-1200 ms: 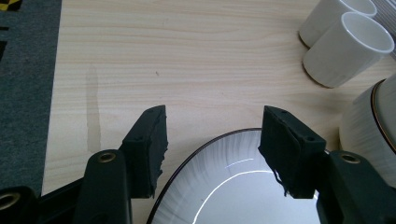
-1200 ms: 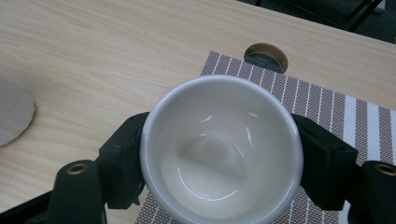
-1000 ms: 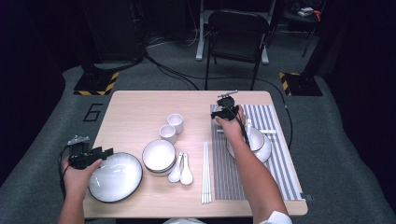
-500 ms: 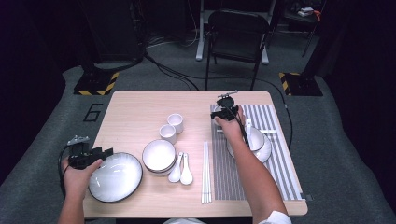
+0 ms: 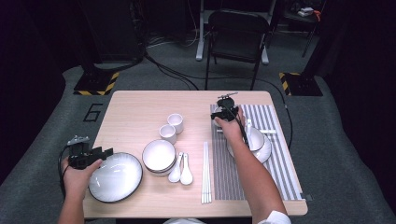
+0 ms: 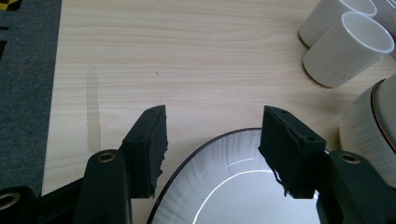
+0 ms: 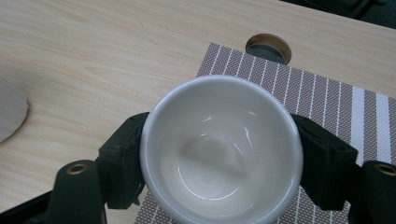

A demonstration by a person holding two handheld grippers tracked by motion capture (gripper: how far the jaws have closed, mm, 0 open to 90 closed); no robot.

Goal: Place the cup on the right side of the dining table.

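The right gripper point(image 7: 219, 158) is seen clamped on a small white glazed ceramic cup point(image 7: 220, 149), one black jaw pressed against each side of its wall. The cup is held upright at the near left corner of a striped brown-and-white woven placemat point(image 7: 327, 102); whether its base rests on the mat or hangs just above it cannot be told. Nothing has changed over the last second: in the high view the right gripper point(image 5: 226, 113) and the left gripper point(image 5: 103, 152) are found exactly where they were, so the cup is judged to be at its setting-down spot, with release not yet made.

The left gripper point(image 6: 212, 140) is held open and idle, its jaws standing apart over the far rim of a large white shallow plate with a dark edge point(image 6: 233, 186) without touching it.

The right gripper view gives the grip and the empty inside of the cup, which the high view hides behind the hand. The high view alone lays out the pale wooden table point(image 5: 135, 112): two more white cups point(image 5: 171, 127), stacked bowls point(image 5: 159, 156), two white spoons point(image 5: 181, 169) and white chopsticks point(image 5: 206, 172).
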